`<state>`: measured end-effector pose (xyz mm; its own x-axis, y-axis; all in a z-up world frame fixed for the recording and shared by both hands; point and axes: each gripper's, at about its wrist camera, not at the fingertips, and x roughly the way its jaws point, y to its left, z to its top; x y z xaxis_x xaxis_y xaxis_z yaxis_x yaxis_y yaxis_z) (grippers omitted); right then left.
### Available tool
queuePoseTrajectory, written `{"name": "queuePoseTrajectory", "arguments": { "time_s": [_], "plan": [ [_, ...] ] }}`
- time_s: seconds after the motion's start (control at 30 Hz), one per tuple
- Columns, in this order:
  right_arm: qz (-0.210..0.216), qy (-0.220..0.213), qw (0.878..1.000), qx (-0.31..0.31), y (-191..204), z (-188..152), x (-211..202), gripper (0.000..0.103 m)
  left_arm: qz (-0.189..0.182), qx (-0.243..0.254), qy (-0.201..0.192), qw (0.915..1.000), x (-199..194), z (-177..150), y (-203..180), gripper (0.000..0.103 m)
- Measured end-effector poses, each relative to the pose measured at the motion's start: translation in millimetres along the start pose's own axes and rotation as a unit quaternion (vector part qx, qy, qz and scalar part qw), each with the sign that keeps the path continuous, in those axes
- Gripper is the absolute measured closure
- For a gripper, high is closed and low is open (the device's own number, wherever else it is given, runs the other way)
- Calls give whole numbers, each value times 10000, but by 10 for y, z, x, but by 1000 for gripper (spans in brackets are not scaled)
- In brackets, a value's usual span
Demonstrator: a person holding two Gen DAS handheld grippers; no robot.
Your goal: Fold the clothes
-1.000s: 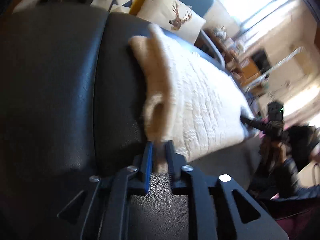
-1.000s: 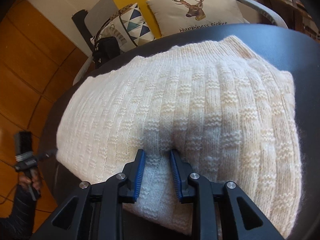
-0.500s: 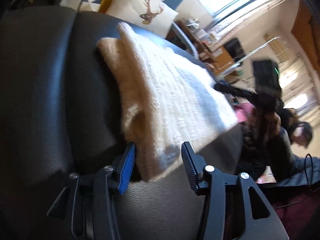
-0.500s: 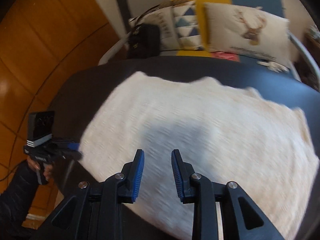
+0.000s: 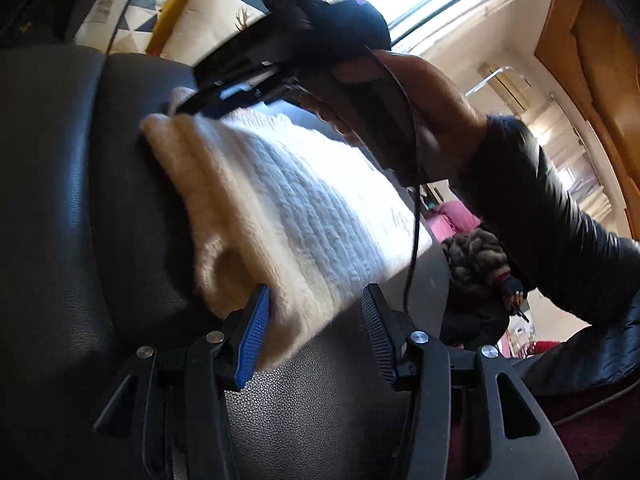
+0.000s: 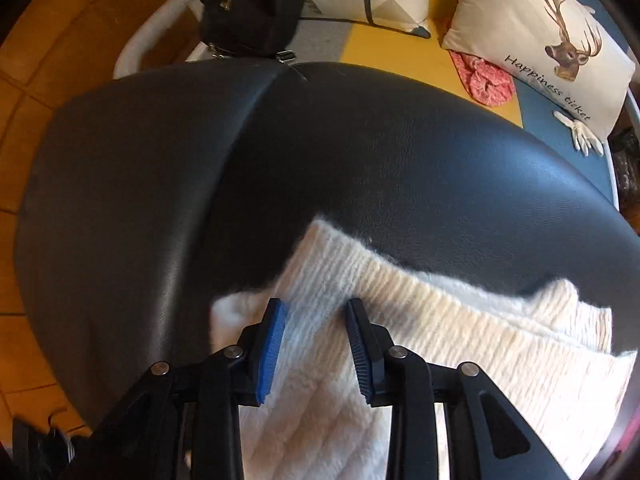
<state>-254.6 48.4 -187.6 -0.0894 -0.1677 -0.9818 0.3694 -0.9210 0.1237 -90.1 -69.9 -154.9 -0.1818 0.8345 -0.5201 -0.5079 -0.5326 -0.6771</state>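
Cream knitted sweater (image 5: pixel 288 216) is lying folded on the black leather surface (image 5: pixel 60 220), its long axis running away from the left gripper (image 5: pixel 316 316) toward the far cushions; its rolled, thicker edge is facing the left side of the left wrist view, and the near corner is poking in between that gripper's fingers. In the right wrist view the sweater (image 6: pixel 400 340) is filling the lower right, with its ribbed band slanting from the middle down toward the right.

One second back, the left gripper was pinching the near corner of the knit; half a second ago it was already letting go, and now its jaws are standing wide apart with the corner lying loose between them, touching only the blue-padded finger. The right gripper (image 6: pixel 316 312), which was clamping a fold of the sweater a second ago and then hovering over its middle, is now sitting at the far end, and the right hand (image 5: pixel 404 92) carrying it is crossing over the sweater in the left wrist view.

Right gripper's jaws are standing moderately spread over the ribbed edge, grasping nothing; whether the tips are touching the wool cannot be told. Deer cushion (image 6: pixel 540 40) and a black bag (image 6: pixel 252 4) are resting beyond the leather surface.
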Motion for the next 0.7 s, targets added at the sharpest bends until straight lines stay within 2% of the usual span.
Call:
{"name": "queuePoseTrajectory", "arguments": {
  "time_s": [0.07,0.13,0.17,0.23,0.37,0.43,0.57,0.67,0.7],
  "plan": [
    [-119,-124,9997,-192,52,-21,-7,76,-112,38,-10,9999,-24,-17,-3,53],
    [-70,-318,9991,-256,32,-82,-37,84,-241,52,-64,9997,-53,-18,-4,53],
    [-45,-415,9987,-287,22,-112,-52,89,-297,52,-93,9995,-198,-76,38,53],
    [5,-609,9975,-350,1,-173,-82,95,-279,68,-101,9995,-223,-78,40,53],
    [327,-909,9948,-324,-104,-286,-153,97,-166,131,17,9998,-99,-15,67,53],
    [462,-957,9938,-324,-151,-314,-177,97,-102,140,142,9997,-154,26,146,48],
    [769,-1126,9902,-294,-193,-341,-266,97,-69,118,348,9993,-152,106,258,48],
    [997,-1249,9868,-272,-215,-358,-334,97,-293,162,457,9984,-126,170,229,48],
    [1063,-1269,9858,-273,-216,-363,-353,97,-386,249,666,9967,-77,150,212,48]
  ]
}}
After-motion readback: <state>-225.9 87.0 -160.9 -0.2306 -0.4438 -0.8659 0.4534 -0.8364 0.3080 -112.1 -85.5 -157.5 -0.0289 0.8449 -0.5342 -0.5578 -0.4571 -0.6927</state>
